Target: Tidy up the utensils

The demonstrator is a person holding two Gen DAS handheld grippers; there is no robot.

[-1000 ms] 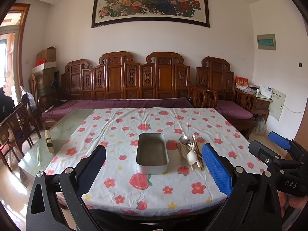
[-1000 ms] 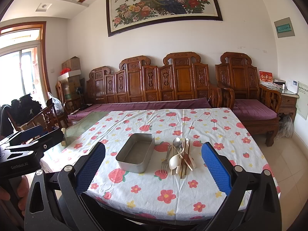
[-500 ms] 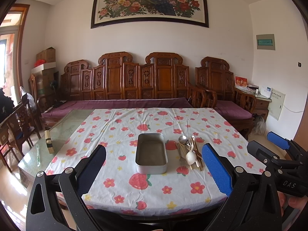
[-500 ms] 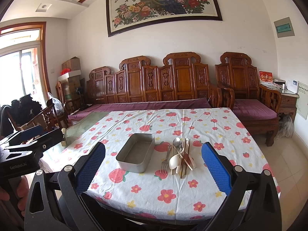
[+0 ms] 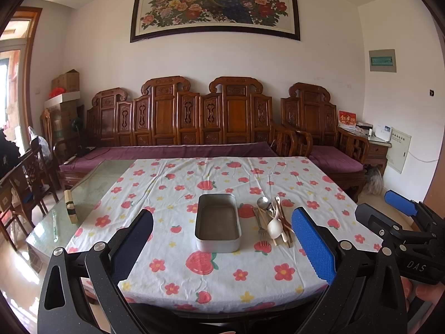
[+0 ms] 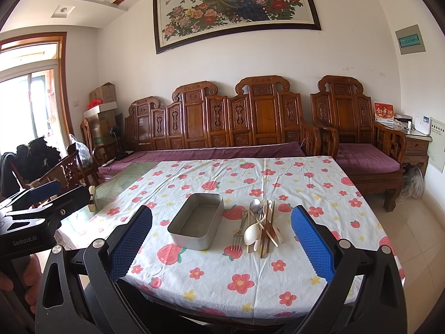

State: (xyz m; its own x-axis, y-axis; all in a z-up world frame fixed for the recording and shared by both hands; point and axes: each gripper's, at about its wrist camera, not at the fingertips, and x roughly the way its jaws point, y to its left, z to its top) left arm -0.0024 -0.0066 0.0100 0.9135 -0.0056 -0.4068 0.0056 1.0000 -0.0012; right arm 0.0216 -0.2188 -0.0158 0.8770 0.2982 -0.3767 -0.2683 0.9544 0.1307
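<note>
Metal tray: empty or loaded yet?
Empty. The metal tray shows only bare floor; the utensils all lie beside it on the tablecloth.

Almost nothing differs — the left gripper point(image 5: 222, 239) view has drifted very slightly rightward.

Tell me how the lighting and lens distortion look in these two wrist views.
Left wrist view: even daylight, black fisheye corners, bowed walls, metal tray sharp. Right wrist view: window at left blown out, glare on the bare glass tabletop, utensil pile in focus.
</note>
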